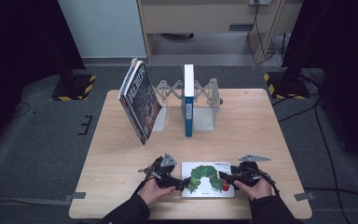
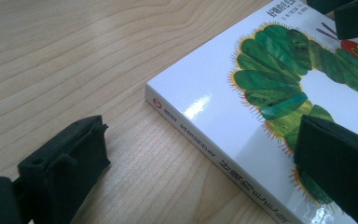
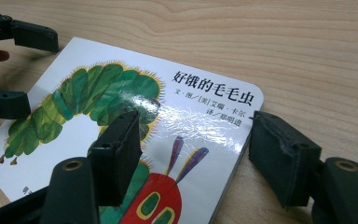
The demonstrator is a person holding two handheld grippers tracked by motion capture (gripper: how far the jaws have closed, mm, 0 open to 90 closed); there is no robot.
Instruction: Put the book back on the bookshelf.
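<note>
Both jaws apart — left gripper (image 1: 179, 183) and right gripper (image 1: 227, 178) straddling opposite edges of the caterpillar book (image 1: 208, 179) flat on the table (image 1: 242, 130).

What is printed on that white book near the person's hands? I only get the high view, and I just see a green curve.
Observer: In the right gripper view the book has a green caterpillar with a red head on its cover, and a title in Chinese characters at one corner.
Operator: Are the claws squeezing it?
Observer: No. The left gripper is open, with one jaw above the cover and the other over bare table beside the spine.
Operator: And the other one?
Observer: The right gripper is open too. It straddles the opposite edge, one jaw over the caterpillar's head and the other just off the book.
</note>
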